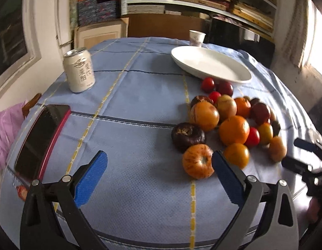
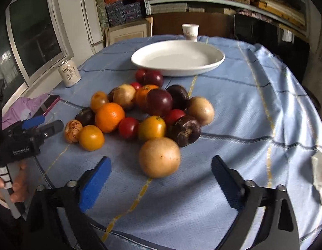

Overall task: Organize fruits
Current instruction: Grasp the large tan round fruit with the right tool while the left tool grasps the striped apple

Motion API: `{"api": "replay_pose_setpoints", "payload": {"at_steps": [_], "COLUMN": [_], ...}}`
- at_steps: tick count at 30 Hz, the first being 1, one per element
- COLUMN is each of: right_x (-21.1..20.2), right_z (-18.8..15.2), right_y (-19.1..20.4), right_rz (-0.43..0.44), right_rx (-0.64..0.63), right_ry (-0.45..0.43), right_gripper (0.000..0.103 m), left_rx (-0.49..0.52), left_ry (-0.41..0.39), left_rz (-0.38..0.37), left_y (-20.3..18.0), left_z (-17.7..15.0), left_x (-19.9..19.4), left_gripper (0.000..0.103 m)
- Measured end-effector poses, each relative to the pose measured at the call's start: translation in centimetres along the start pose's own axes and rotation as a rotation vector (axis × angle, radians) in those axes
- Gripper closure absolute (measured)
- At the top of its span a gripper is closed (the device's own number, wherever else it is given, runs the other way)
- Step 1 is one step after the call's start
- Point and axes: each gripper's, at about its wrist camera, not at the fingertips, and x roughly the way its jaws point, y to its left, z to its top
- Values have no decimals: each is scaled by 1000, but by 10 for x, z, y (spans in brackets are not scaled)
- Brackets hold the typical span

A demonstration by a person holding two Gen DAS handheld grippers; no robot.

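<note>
Can [image 1: 79,70]: dark Chinese characters run down its white side under a round emblem; they look like 美阳, though blur makes this unsure.
Left gripper [image 2: 47,128]: small pale lettering on its black body, too blurred to read.
Paper cup [image 2: 190,31]: faint print, not legible.

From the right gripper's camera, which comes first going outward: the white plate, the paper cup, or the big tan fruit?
1. Big tan fruit: just ahead of the open right gripper, at the pile's near edge.
2. White plate: beyond the fruit pile, mid-table.
3. Paper cup: behind the plate, at the table's far edge.
</note>
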Motion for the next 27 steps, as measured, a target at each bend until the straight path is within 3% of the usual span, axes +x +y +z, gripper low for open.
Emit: {"api": "replay_pose_setpoints", "payload": {"at_steps": [3,12,21,27], "right_x": [5,20,27,23], "right_z": [0,7,5,1], "right_y": [0,-3,-8,-23], "right_rz": [12,6,59,146], "right_rx": [-1,2,12,81], "right_ry": [21,48,73,45], "right_gripper": [21,35,56,57], "left_rx": [23,39,82,115], "left_ry": [-15,53,80,97], "left_rz": [-77,-138,-129,-88], "left_y": [-1,-5,-14,-20], "left_z": [-1,1,4,2], "left_x": [-3,11,18,23], "left_gripper": [5,5,5,5]}}
